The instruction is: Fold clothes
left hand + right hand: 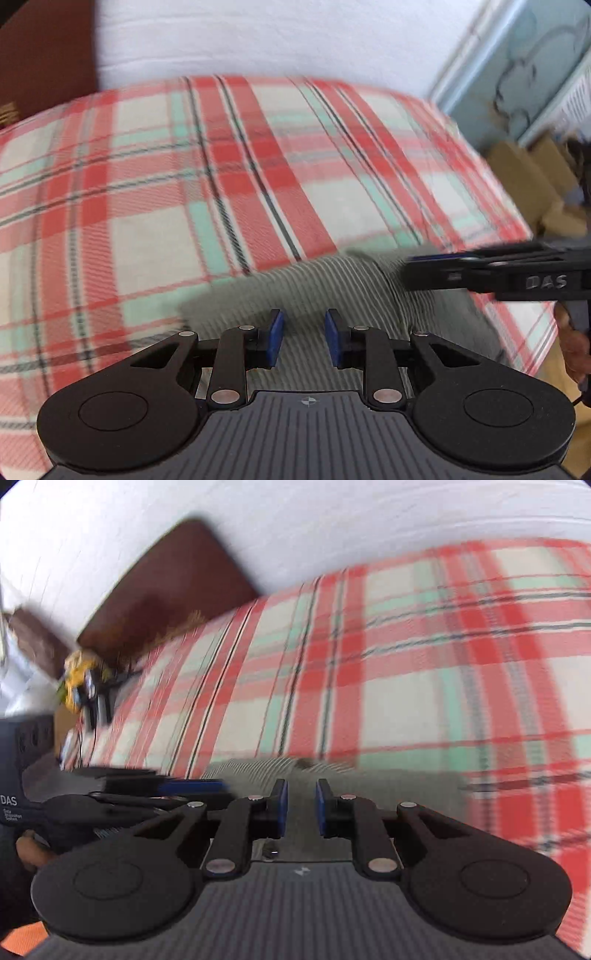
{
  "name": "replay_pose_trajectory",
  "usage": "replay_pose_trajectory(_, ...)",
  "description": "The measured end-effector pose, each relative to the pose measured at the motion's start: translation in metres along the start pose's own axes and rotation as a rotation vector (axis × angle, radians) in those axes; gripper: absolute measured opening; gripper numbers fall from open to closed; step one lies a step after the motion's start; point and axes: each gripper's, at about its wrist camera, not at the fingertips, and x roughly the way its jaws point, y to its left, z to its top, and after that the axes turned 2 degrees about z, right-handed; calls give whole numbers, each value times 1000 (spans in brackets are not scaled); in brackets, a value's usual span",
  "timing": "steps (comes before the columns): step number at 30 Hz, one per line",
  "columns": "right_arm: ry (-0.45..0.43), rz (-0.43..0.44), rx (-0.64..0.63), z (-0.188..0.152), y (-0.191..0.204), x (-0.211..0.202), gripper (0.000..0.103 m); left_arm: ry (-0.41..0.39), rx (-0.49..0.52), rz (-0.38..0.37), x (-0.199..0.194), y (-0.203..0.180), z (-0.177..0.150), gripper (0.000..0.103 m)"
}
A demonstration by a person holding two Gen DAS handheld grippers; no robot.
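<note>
A grey, finely striped garment point(332, 280) lies flat on a red, cream and mint plaid blanket point(221, 166), close in front of both grippers. My left gripper point(304, 332) hovers over the garment's near part, its blue pads apart with only cloth showing in the gap below. My right gripper point(410, 266) reaches in from the right edge, over the garment's right end. In the right wrist view the right gripper point(301, 805) stands with a narrow gap between its pads above the garment point(388, 786), nothing pinched. The left gripper point(218, 786) lies just to its left. Both views are motion-blurred.
A brown headboard point(177, 583) and a white wall stand behind the bed. A pale blue cabinet point(524, 66) and cardboard boxes point(524, 177) sit off the bed's right side. A yellow object point(79, 679) and clutter lie by the headboard. A person's hand point(576, 350) holds the right gripper.
</note>
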Motion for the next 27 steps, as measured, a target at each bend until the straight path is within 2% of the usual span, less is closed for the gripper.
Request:
replay_pose_trajectory(5,76,-33,-24,-6,2,30,17,30,-40,-12,16,9,-9,41)
replay_pose_trajectory(10,87,-52,-40,-12,3,39,17,21,-26,15,25,5,-10,41)
replay_pose_trajectory(12,93,-49,-39,-11,2,40,17,21,-43,4,24,8,-7,42)
replay_pose_trajectory(15,57,-2,10,1,-3,20,19,1,-79,-10,9,14,0,43)
replay_pose_trajectory(16,19,19,25,4,-4,7,19,-20,-93,-10,-2,15,3,44)
replay_pose_trajectory(17,-20,33,32,6,-5,-8,23,-46,-107,-3,-14,17,5,52)
replay_pose_trajectory(18,-46,37,36,6,-8,-21,35,-54,-128,6,-22,23,1,62)
replay_pose_trajectory(20,-59,26,48,1,-20,-41,56,-71,-168,24,-38,35,-5,65)
replay_pose_trajectory(25,0,-70,107,-20,-57,-59,57,17,-311,21,-35,67,-41,65)
replay_pose_trajectory(27,30,-75,138,-30,-66,-59,60,35,-368,-4,-31,73,-53,65)
